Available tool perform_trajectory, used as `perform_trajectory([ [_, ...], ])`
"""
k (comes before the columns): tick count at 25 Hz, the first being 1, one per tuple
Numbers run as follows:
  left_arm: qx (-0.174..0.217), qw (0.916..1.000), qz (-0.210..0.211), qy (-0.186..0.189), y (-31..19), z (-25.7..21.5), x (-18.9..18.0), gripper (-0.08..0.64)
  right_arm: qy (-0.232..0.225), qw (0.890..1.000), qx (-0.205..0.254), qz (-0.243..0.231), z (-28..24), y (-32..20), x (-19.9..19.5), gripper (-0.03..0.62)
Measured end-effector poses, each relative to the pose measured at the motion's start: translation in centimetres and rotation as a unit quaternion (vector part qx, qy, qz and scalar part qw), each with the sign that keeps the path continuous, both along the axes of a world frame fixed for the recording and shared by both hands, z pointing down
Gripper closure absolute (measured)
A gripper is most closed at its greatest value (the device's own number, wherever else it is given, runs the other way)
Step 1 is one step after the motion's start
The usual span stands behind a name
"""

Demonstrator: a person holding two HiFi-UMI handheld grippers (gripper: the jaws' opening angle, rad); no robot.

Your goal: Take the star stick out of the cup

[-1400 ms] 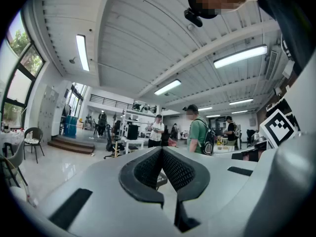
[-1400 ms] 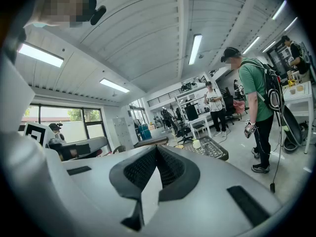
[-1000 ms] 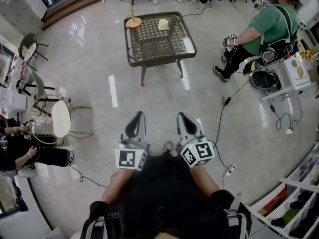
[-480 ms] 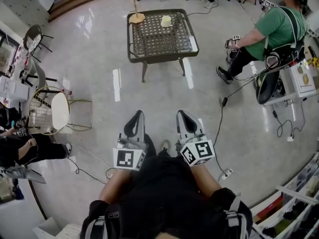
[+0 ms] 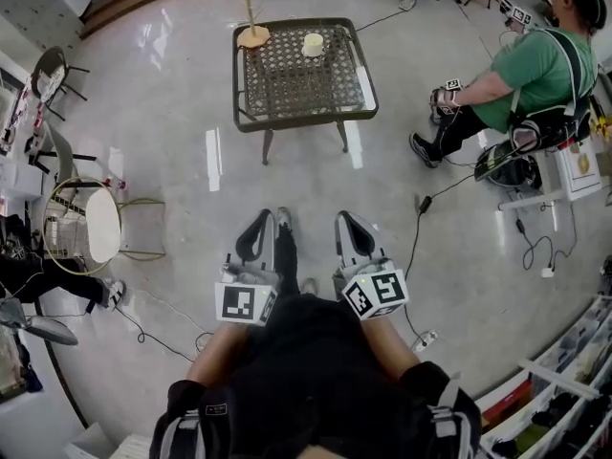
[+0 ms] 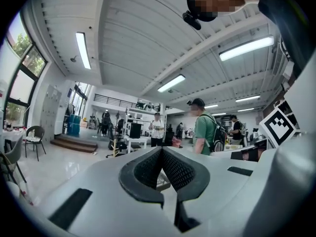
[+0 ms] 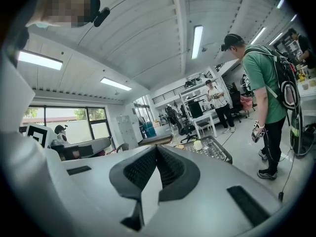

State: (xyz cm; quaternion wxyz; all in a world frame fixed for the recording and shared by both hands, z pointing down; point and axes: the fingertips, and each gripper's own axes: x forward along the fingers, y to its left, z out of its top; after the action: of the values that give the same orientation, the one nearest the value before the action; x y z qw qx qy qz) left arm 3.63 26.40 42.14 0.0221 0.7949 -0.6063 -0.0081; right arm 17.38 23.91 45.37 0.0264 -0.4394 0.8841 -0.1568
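A dark wicker table (image 5: 304,82) stands far ahead on the shiny floor. At its far left corner a thin stick rises from a flat tan shape (image 5: 253,36); I cannot tell whether this is the star stick. A pale yellow cup (image 5: 313,44) sits at the far middle and also shows small in the right gripper view (image 7: 197,144). My left gripper (image 5: 260,235) and right gripper (image 5: 352,232) are held side by side close to my body, well short of the table. Both are shut with nothing between the jaws, which meet at the tips in the left gripper view (image 6: 162,149) and the right gripper view (image 7: 157,147).
A person in a green shirt (image 5: 521,75) sits to the right of the table with grippers of their own. A black cable (image 5: 416,228) runs across the floor on the right. A wire chair (image 5: 91,226) stands at left, and shelves (image 5: 564,400) fill the bottom right corner.
The view has shifted a little relative to the table and a foot has stepped forward between the grippers. Both grippers stay shut in the same place before my body.
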Motion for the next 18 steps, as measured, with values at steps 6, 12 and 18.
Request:
perform_trajectory([
  [6,0.005,0.9998,0.016,0.011,-10.3,-1.0,-3.5,0.549,0.019,1.0,0.001,0.01,-0.8,-9.7,-3.2,0.583],
  [12,0.027,0.9989,0.02,0.033,-20.3,-2.9,-7.0,0.549,0.045,0.999,0.0,0.022,-0.9,-19.6,-6.6,0.583],
  [18,0.009,0.9992,0.022,0.033,-26.9,-1.1,-10.3,0.549,0.051,0.998,0.006,0.036,-0.3,-27.2,-9.6,0.583],
])
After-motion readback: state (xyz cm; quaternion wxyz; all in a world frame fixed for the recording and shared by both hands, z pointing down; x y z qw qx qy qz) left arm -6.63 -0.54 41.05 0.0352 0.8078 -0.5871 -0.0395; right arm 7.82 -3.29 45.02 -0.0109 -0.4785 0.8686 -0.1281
